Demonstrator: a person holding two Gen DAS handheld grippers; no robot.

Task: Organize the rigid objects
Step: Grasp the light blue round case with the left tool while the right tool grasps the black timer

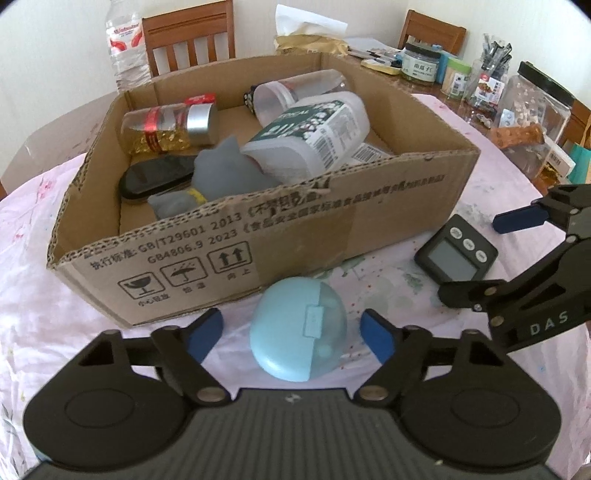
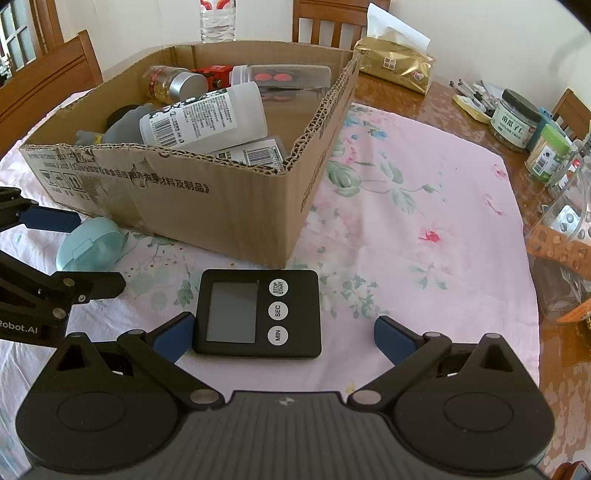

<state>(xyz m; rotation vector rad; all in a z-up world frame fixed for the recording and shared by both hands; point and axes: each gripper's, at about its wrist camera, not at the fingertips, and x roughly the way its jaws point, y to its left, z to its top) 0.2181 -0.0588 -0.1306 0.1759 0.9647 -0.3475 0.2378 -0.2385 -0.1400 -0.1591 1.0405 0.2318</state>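
Your left gripper (image 1: 293, 334) gapes around the pale blue oval case (image 1: 298, 328); your right gripper (image 2: 284, 338), wide, flanks the black timer (image 2: 258, 313) on the pink floral tablecloth (image 2: 424, 221), by wooden chairs (image 1: 189, 35).

Pink floral tablecloth (image 2: 424, 206) over a glossy brown wooden table (image 2: 399, 96). Back edge: clear plastic water bottle w/ red label (image 1: 125, 48), upright, just behind it a brown slatted wooden chair (image 1: 190, 35). Gold foil tissue pack w/ white tissue sticking up (image 2: 397, 62), on bare wood. Right side, crowded: dark-lidded glass jar w/ green label (image 2: 513, 120), next to it a green-capped small container (image 2: 548, 157). Clear plastic jar w/ black lid (image 1: 535, 107) further right. Cup of pens (image 1: 493, 66) behind; details too small to tell.
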